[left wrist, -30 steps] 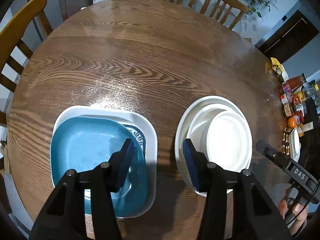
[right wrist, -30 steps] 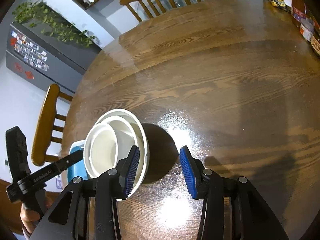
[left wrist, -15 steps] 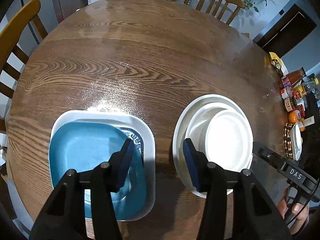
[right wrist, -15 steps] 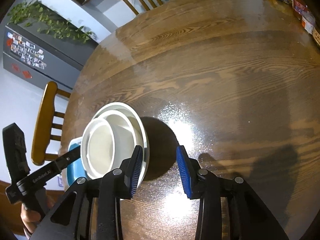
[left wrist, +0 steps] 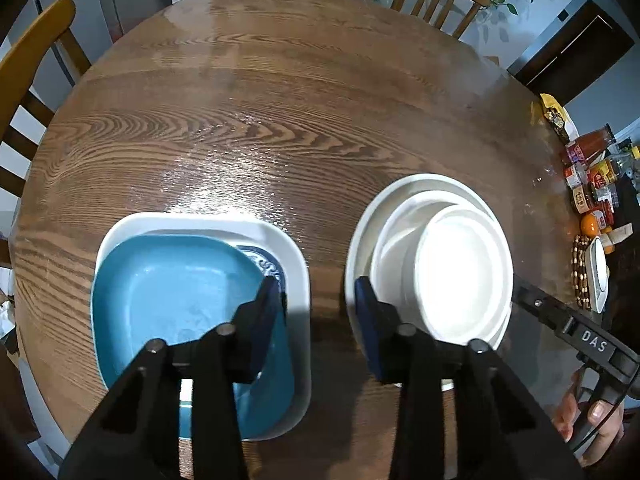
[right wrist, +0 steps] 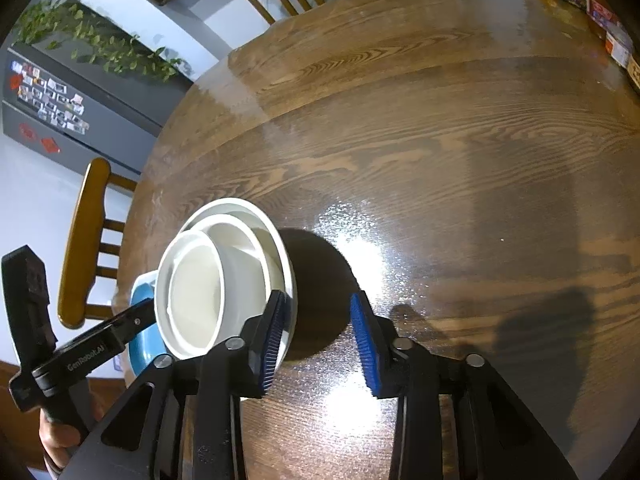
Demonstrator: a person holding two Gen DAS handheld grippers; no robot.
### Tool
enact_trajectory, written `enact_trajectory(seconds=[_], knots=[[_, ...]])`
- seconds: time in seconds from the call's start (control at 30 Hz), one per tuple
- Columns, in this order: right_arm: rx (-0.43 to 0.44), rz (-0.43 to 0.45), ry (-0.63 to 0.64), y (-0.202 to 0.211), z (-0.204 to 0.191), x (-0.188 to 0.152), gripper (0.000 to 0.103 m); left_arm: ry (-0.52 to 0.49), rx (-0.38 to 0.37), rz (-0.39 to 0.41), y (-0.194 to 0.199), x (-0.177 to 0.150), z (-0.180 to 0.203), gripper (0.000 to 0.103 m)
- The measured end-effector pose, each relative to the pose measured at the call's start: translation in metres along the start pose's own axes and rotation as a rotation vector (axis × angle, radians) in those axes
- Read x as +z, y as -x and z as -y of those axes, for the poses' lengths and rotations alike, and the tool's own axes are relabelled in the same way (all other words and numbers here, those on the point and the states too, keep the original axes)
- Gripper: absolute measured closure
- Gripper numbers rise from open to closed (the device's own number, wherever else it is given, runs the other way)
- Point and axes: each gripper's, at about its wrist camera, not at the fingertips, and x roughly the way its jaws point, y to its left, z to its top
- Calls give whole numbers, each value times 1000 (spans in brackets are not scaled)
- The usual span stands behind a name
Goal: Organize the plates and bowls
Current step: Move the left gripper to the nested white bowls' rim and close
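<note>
A stack of square plates sits near the table's front left: a teal plate on a blue-patterned plate on a white square plate. To its right stands a stack of round white bowls nested in a white round dish; it also shows in the right wrist view. My left gripper is open and empty, above the gap between the two stacks. My right gripper is open and empty, just right of the bowl stack.
The round wooden table stretches ahead. Sauce bottles and jars crowd its right edge. Wooden chairs stand around it. The other handheld gripper shows in each view.
Both grippers have drawn back and risen slightly, so the stacks sit a little farther off. The right gripper's jaws have narrowed a little. Nothing was picked up.
</note>
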Motion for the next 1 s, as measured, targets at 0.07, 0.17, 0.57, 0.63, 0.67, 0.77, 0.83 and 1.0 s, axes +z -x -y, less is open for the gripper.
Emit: enact_trajectory(seconds=[0.07, 0.17, 0.57, 0.63, 0.67, 0.77, 0.83, 1.0], knots=[[-1, -3, 9, -2, -2, 1, 76, -6, 3, 1, 0, 0, 3, 72], [6, -13, 16, -7, -5, 1, 80, -13, 2, 1, 0, -1, 4, 77], [30, -12, 5, -10, -6, -2, 82, -52, 45, 14, -5, -3, 15, 91], [29, -10, 7, -10, -6, -2, 82, -56, 51, 18, -5, -3, 15, 91], [28, -10, 8, -10, -6, -2, 82, -58, 54, 20, -6, -3, 16, 91], [28, -10, 8, -10, -6, -2, 82, -60, 59, 25, -7, -2, 18, 92], [28, -10, 8, -10, -6, -3, 82, -63, 65, 29, -8, -3, 20, 92], [28, -9, 7, -10, -6, -3, 82, -74, 83, 44, -8, -5, 22, 92]])
